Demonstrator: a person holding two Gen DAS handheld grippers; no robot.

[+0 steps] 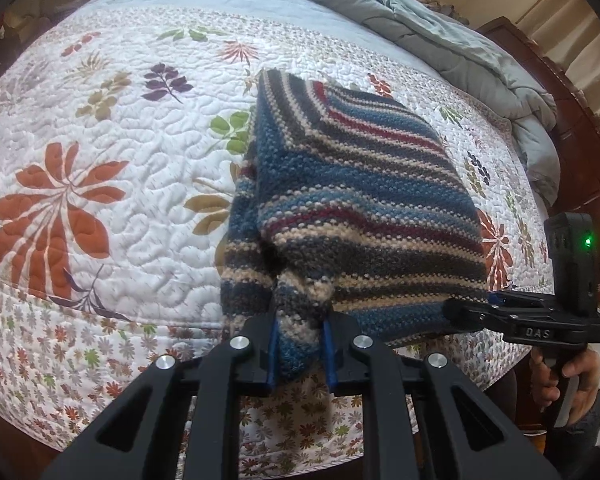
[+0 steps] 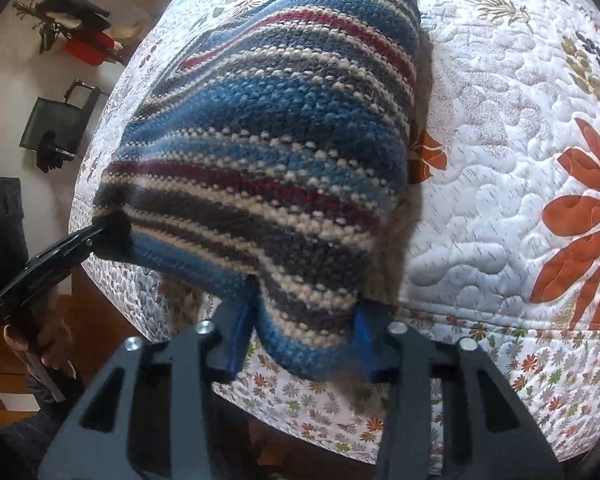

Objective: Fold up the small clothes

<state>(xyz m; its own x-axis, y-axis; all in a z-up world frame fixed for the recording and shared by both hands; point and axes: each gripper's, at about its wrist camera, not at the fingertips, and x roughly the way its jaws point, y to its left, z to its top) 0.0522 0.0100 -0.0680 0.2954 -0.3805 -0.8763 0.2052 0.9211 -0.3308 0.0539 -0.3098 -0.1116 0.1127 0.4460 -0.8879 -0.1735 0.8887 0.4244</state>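
Knitwear, striped blue, grey, cream and dark red, sits near the lower edge of the floral quilt point(image 1: 100, 128), filling the centre of both wrist views. I read it as a small knitted garment point(image 1: 360, 184), already doubled at least once, though I cannot tell which kind. My left gripper point(image 1: 300, 354) is pinching a bunched corner of it between the blue pads at the bottom centre of the left view; the jaws stand nearly together with wool packed between them. My right gripper point(image 2: 304, 338) has the other near corner between its blue pads at the bottom centre of the right view; the jaws are wider apart, the wool fills the gap, and I judge that a grip. Each tool shows in the other's picture, at the lower right point(image 1: 472, 314) and at the left point(image 2: 100, 232), biting the same near edge, a hand on each handle. Step in hand, as I judge it: both near corners taken, fold not yet carried over. Next move calls for lifting both corners together, level with each other, and laying them toward the far edge without dragging the lower layer. Long axis runs from the near hem to the upper middle of each frame; stripes cross it, slanting slightly, and the far end tapers toward the rumpled grey duvet point(image 1: 440, 28).
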